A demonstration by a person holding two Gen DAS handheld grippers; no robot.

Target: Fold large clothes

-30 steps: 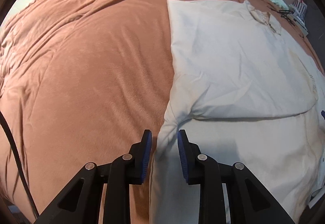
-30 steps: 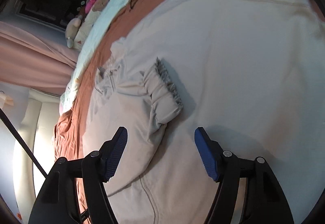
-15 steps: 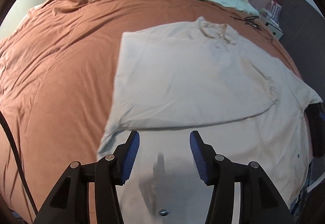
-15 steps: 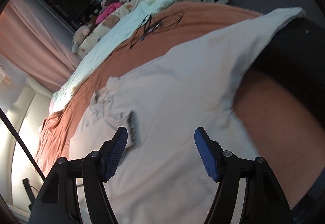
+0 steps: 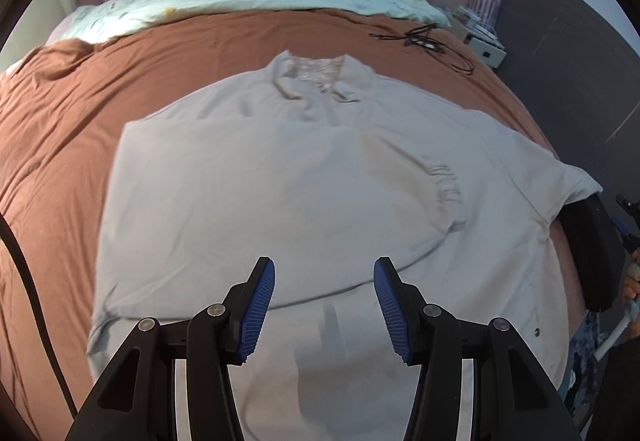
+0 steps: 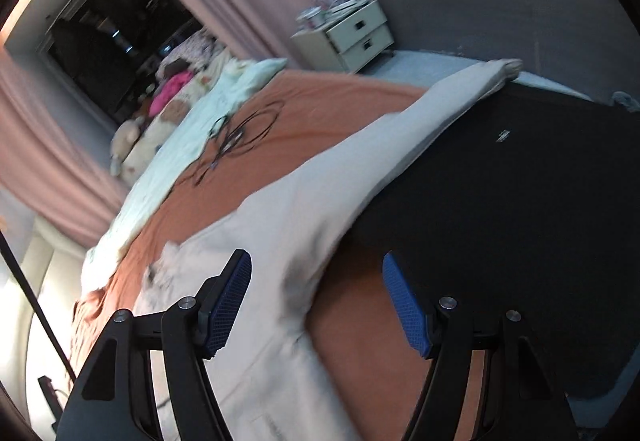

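Drawers (image 6: 352, 41) visible only beyond right gripper (image 6: 316, 305)

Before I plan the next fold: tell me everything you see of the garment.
The garment is a large cream top of soft, sweatshirt-like cloth, lying flat on the brown bedspread, collar away from the camera. One sleeve, with a gathered cuff, is folded across its front. Its other side drapes over a black object. Neither gripper touches it.

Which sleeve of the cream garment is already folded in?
The sleeve with the gathered cuff, lying across the chest. The other sleeve is spread outward, draped onto the black object.
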